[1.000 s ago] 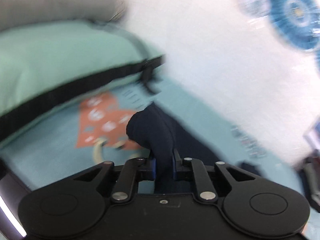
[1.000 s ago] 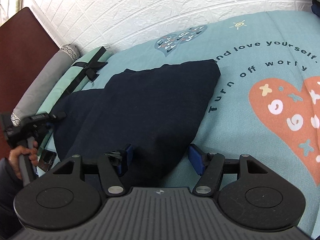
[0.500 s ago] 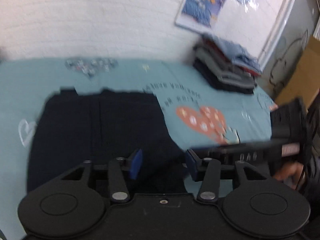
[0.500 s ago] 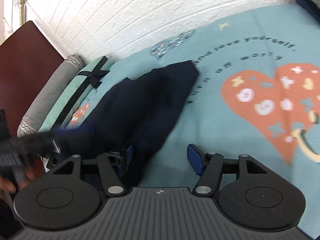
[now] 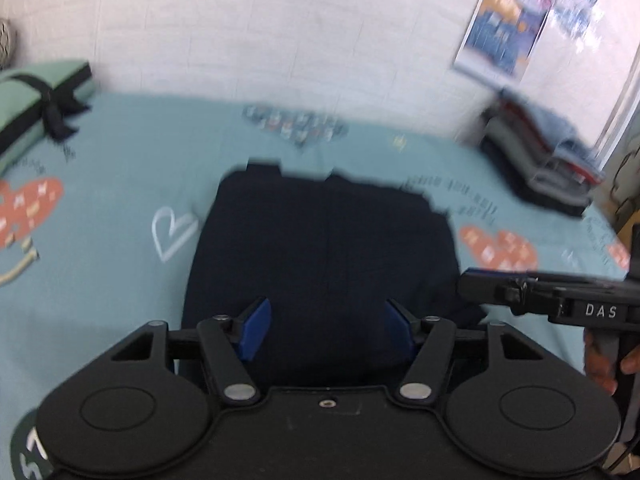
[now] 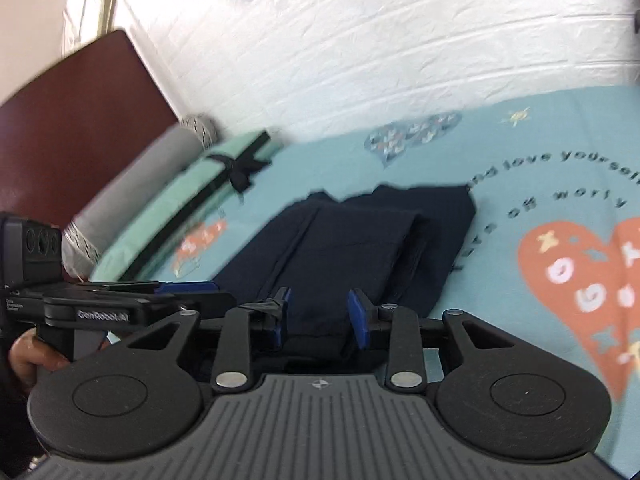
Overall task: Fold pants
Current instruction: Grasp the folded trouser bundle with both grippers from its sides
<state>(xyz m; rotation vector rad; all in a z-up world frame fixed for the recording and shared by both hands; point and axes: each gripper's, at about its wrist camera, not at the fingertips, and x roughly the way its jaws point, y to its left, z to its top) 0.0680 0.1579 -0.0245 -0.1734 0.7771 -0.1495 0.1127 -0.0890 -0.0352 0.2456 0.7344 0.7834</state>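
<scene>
both hand-held grippers over folded pants [image 5: 324, 256], near edge

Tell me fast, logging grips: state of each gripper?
Left gripper: open, holding nothing, above the pants.
Right gripper: jaws just closing, still apart; pants between, not clamped.

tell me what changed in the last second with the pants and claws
The left claw let go of the pants and now stands open over them. The pants went from a lifted heap to a flat fold. The right claw has just been closing, cloth between its jaws. The bed and clothes stack stayed.
</scene>
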